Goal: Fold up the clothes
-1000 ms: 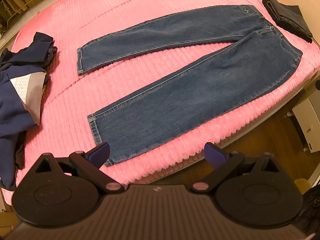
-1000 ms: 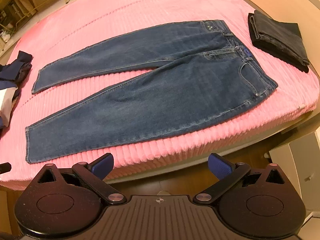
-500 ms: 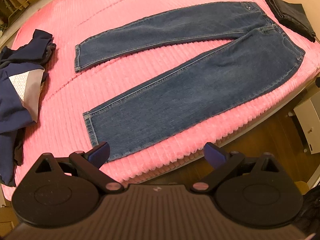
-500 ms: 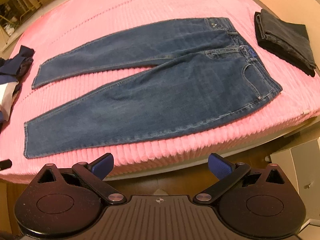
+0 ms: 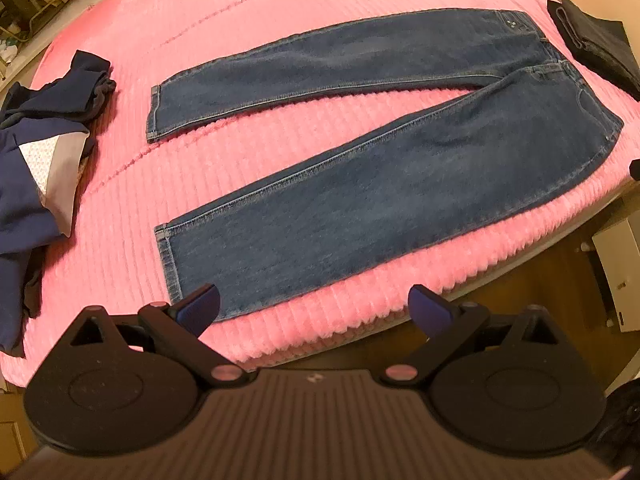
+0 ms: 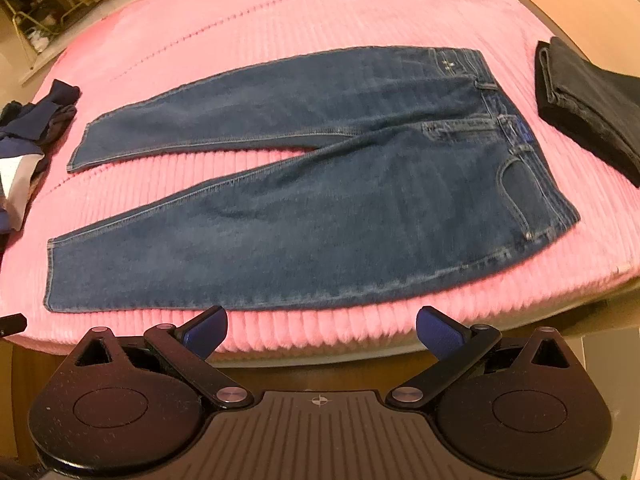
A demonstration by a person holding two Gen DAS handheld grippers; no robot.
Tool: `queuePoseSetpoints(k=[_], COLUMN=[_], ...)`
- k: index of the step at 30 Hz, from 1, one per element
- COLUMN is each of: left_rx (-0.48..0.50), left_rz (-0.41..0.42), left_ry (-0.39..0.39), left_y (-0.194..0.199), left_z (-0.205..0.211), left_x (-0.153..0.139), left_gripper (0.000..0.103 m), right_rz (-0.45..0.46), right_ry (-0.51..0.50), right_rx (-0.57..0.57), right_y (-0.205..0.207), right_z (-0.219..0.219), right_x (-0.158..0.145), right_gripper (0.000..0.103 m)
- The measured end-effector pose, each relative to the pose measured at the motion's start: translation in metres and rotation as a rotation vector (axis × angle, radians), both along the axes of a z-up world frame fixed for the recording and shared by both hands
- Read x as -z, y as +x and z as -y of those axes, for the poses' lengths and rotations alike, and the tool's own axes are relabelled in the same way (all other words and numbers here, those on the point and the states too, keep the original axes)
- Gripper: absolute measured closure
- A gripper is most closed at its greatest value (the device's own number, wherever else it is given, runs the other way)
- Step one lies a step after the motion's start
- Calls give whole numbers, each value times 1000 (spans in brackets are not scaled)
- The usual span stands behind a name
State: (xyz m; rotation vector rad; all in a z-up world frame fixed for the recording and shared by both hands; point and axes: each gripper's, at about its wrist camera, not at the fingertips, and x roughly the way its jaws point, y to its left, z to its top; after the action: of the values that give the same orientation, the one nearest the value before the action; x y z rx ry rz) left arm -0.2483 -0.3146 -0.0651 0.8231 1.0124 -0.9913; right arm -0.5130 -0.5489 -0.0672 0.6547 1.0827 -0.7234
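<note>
Blue jeans (image 5: 360, 184) lie flat on the pink ribbed bed cover (image 5: 248, 20), front side up, legs spread in a V. Waistband toward 2 o'clock in my left view, both hems toward 9 o'clock. Near leg runs along the bed's front edge; its hem (image 5: 166, 264) sits just beyond my left claw's left fingertip. Far leg hem (image 5: 154, 114) at about 10 o'clock.

My left claw (image 5: 314, 306) is spread wide, holding nothing, hovering off the bed edge above the near leg's lower end. Blue pads (image 5: 200, 306) clear of the denim, not touching.

My right claw (image 6: 322, 330) is also wide apart and empty, just off the front edge of the bed below the near leg's mid-section. In this view the jeans (image 6: 320, 208) fill the centre, waistband and pocket at 2 o'clock.

Folded dark garment (image 6: 588, 108) on the cover at 2 o'clock, near the waistband but apart from it; could be black jeans, view is blurry there. Crumpled navy garment (image 5: 36, 140) with a white and grey panel at 9 o'clock, well apart from the hems.

White cabinet (image 5: 618, 276) on the wooden floor at 3 o'clock in the left view.
</note>
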Motion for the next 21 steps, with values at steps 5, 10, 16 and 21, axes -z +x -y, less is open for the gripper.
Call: queuePoseSetpoints(k=[5, 10, 16, 21], left_rx=[12, 21, 138, 239], left_rz=[2, 79, 162, 198], left_ry=[-27, -31, -44, -46], left_y=[2, 28, 73, 129], left_z=[14, 39, 88, 152], left_x=[-5, -11, -13, 5], left_gripper=[4, 5, 6, 8], right_rz=[16, -2, -26, -87], right_ry=[-44, -83, -102, -142], right_rx=[-88, -127, -159, -247], right_y=[1, 9, 29, 65], right_z=[22, 49, 86, 125], right_x=[-2, -1, 1, 10], right_gripper=[0, 0, 0, 0])
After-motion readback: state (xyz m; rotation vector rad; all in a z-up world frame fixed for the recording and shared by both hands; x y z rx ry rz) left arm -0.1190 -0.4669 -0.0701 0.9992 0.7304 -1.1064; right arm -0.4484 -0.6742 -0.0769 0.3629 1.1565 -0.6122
